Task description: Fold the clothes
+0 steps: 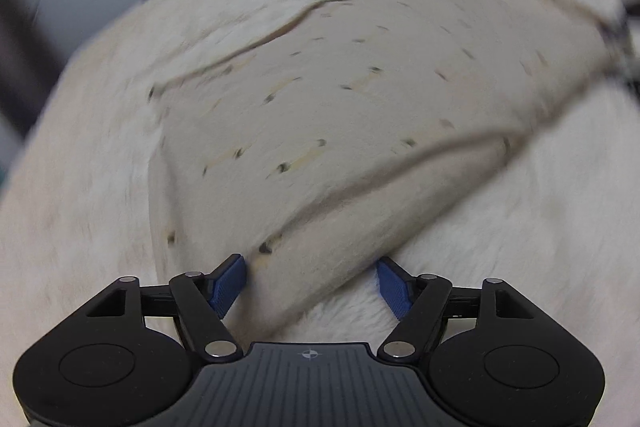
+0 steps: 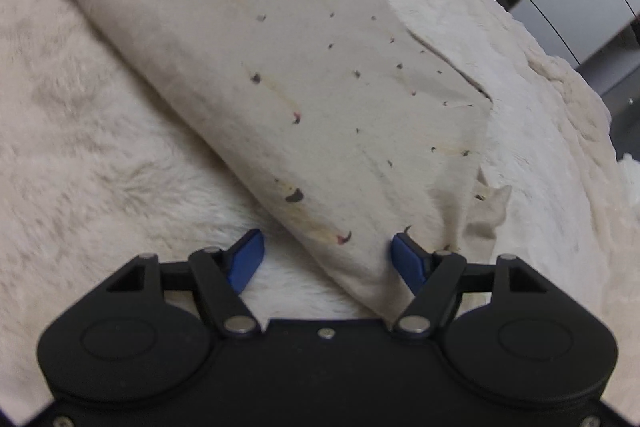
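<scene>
A beige speckled garment (image 1: 340, 115) lies on a fluffy cream blanket (image 1: 80, 227). Both the left hand-held gripper (image 1: 312, 283) and the right hand-held gripper (image 2: 328, 259) are wide open, each straddling a near corner, gripping nothing. Closing too deep could pinch blanket pile along with the cloth, dragging both.

One beige garment (image 1: 340, 115) with small dark specks is lying on one fluffy cream blanket (image 1: 88, 187); the same single garment (image 2: 280, 67) is showing in the right wrist view, resting on the same blanket (image 2: 100, 147). Two grippers are appearing: one left gripper (image 1: 312, 285) and one right gripper (image 2: 328, 259). Each is showing two blue fingertips (image 1: 228, 283) (image 2: 248, 255), four in all. The specks are blurring too much to count.
</scene>
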Demonstrator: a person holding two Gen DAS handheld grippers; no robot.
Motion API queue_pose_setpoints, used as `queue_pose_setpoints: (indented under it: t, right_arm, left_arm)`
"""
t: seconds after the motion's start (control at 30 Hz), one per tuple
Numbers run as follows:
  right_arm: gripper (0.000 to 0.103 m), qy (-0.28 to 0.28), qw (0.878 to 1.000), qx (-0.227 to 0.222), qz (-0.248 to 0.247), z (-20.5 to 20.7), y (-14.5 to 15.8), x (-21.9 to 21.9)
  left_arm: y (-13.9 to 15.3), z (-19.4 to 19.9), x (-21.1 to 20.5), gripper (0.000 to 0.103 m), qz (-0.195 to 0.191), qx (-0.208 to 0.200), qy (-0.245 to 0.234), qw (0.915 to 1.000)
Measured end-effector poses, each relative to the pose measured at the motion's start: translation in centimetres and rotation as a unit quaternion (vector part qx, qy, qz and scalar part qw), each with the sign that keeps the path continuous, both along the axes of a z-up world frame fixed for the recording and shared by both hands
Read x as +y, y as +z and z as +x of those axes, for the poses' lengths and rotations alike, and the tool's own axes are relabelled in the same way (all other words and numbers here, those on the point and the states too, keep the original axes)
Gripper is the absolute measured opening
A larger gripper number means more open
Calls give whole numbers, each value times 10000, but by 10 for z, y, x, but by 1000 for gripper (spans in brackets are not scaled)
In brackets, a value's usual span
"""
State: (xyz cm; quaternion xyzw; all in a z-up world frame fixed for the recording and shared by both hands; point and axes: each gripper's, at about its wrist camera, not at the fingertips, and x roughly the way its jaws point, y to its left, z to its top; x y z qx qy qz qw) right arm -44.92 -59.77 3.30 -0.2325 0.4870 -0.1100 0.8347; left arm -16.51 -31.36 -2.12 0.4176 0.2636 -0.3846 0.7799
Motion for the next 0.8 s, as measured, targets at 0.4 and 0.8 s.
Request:
queue_pose_setpoints:
  t: [0.4, 0.8]
  right_arm:
    - [65, 1343, 9717, 103, -1940, 1, -32, -2]
    - [4, 1651, 9613, 199, -2196, 9, -1, -27]
  left_arm:
    - [-29, -2, 5, 44, 730, -1920, -992, 9736]
    - [13, 24, -4, 6, 852, -2121, -998, 9684]
